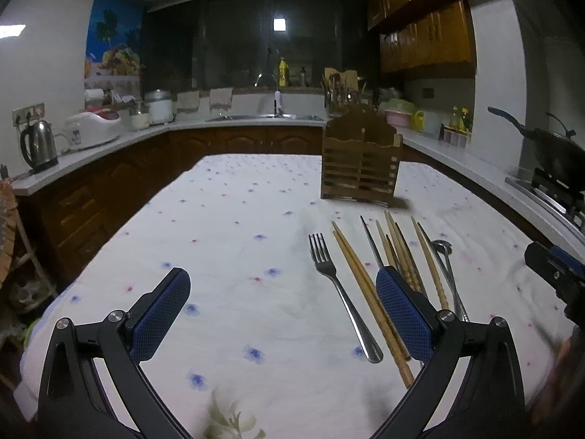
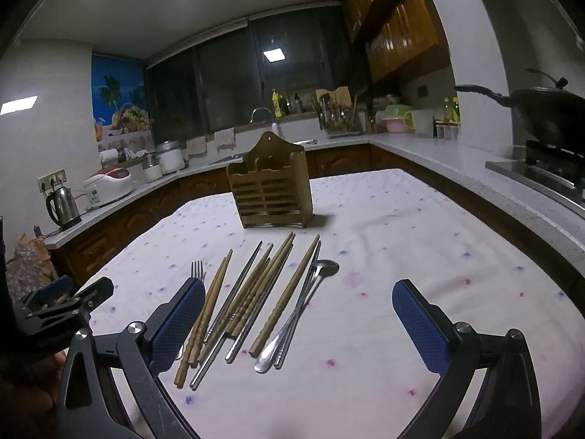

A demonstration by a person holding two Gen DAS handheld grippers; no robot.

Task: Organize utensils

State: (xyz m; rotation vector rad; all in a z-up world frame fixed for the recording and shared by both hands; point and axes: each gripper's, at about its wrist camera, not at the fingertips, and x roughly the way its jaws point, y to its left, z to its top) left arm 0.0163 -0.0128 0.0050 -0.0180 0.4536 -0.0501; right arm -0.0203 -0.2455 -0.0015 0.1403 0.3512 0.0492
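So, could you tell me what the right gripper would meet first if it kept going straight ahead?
Probably the spoon: it lies nearest the line between the open right gripper fingers, with the chopsticks just left. Beyond stands the wooden holder. Height above the tablecloth is unclear.

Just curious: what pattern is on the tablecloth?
White tablecloth with small blue and pink flowers, clearest in the left wrist view.

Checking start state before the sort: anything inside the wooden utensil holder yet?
Nothing sticks up above the wooden utensil holder; its two visible compartments look empty at the top. Its slatted front hides the bottom. The fork, chopsticks and spoon lie on the tablecloth.
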